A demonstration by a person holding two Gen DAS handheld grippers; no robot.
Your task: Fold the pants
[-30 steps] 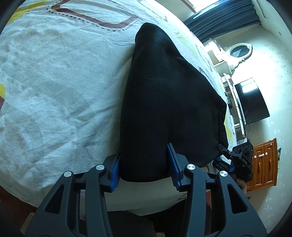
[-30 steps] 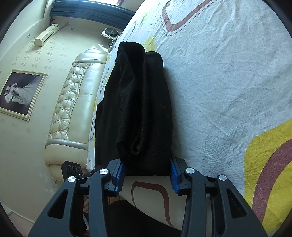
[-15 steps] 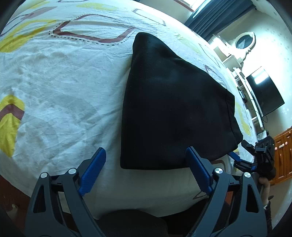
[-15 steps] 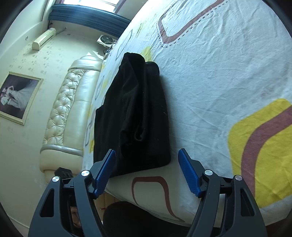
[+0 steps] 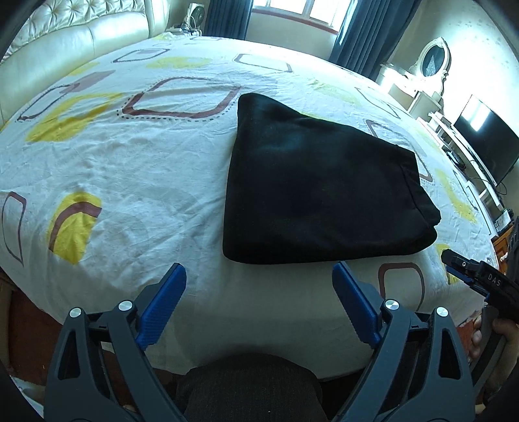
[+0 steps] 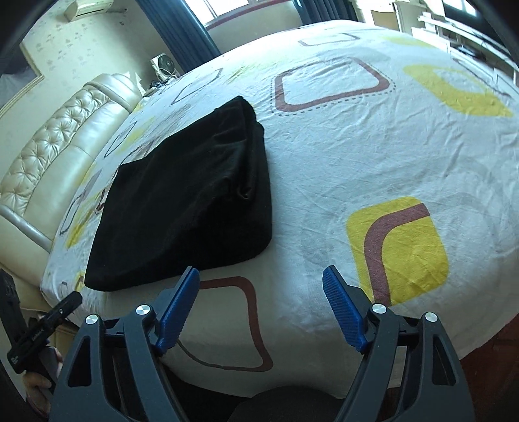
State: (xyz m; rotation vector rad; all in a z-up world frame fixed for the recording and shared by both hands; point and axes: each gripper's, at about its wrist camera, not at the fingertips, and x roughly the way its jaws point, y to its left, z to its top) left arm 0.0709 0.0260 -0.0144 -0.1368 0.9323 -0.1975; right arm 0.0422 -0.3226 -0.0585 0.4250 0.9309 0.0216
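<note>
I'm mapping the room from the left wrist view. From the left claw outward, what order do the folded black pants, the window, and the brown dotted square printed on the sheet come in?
1. Folded black pants, just ahead of the left claw, slightly right.
2. Brown dotted square on the sheet, beyond the pants, to the left.
3. Window, past the bed's far edge.

Both let go: left hand-held gripper stands wide, right hand-held gripper is opening, each now clear of the pants, lower in frame.
</note>
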